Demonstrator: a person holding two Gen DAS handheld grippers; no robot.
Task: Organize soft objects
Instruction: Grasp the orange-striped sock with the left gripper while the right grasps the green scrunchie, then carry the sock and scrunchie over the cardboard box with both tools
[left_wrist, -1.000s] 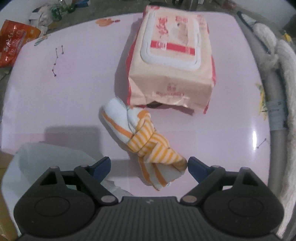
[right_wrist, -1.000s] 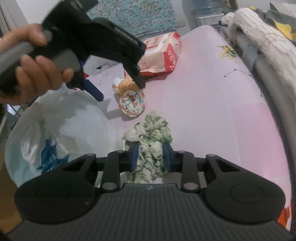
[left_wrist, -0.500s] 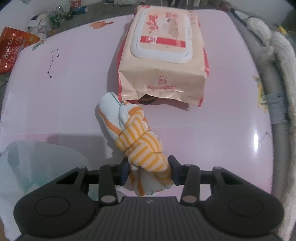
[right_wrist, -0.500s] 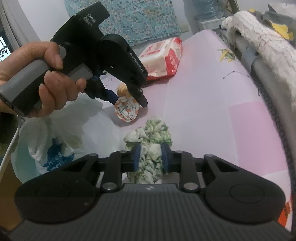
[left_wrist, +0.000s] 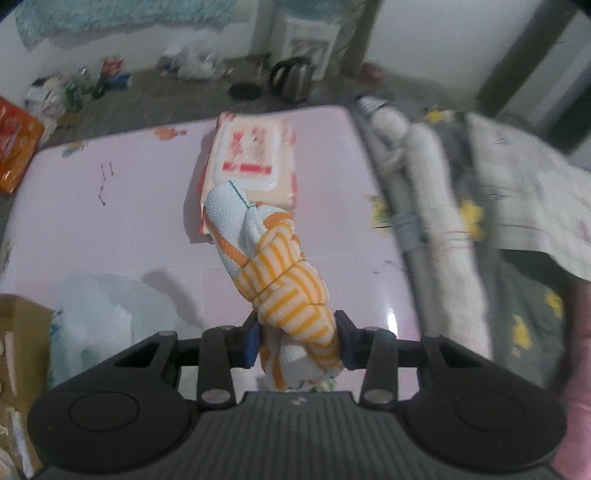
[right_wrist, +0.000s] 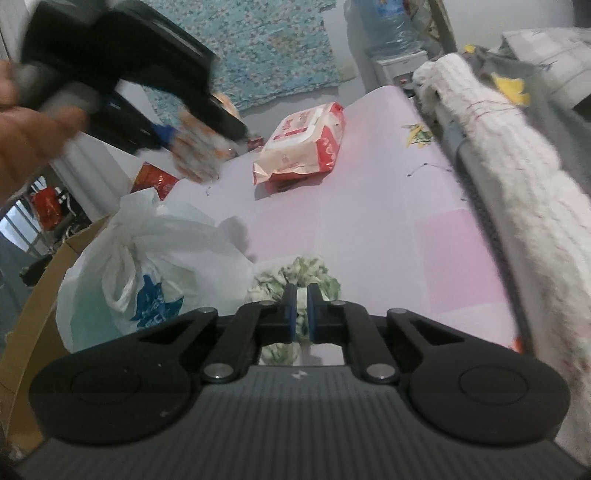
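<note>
Orange-striped knotted cloth (left_wrist: 284, 284) is squashing softly in our left gripper (left_wrist: 297, 341) jaws; right gripper (right_wrist: 302, 314) jaws are pinching green cloth (right_wrist: 291, 275).

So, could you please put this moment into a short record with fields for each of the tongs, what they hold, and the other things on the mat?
left tongs: shut on the orange striped cloth bundle, held above the mat
right tongs: shut on the green patterned cloth, low over the mat
surface: pink mat
wipes pack: lying on the mat, far side
white plastic bag: at the mat's left edge
towels: piled along the right side
</note>
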